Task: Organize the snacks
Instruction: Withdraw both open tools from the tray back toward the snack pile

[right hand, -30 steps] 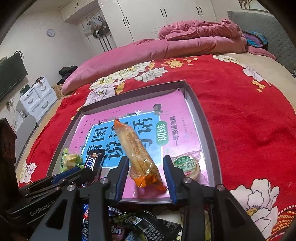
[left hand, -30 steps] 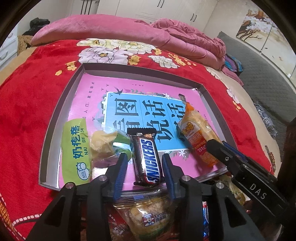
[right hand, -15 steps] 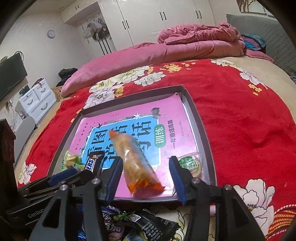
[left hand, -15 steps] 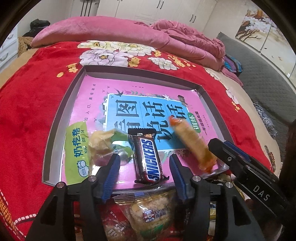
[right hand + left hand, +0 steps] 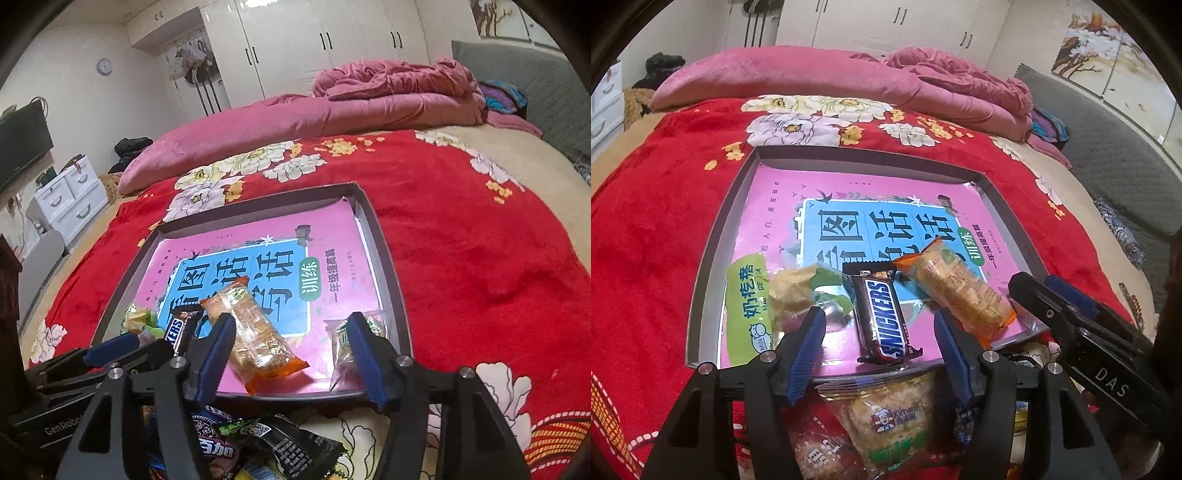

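Brown Snickers bar point(image 5: 885, 318) between opening left tongs point(image 5: 879, 338)

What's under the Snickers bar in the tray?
The Snickers bar lies on a pink book with a blue title panel, which covers the floor of the tray. Whatever is beneath the book is hidden.

We are looking across a bed covered by a red floral blanket point(image 5: 480, 258), with a pink duvet point(image 5: 332, 114) lying bunched at its far side. White wardrobes point(image 5: 314, 44) are lining the back wall, a round clock point(image 5: 105, 67) is hanging beside them, and a white drawer unit point(image 5: 70, 199) and a dark television point(image 5: 22, 144) are standing at the left. A grey quilted headboard point(image 5: 1108, 147) is running along the right.
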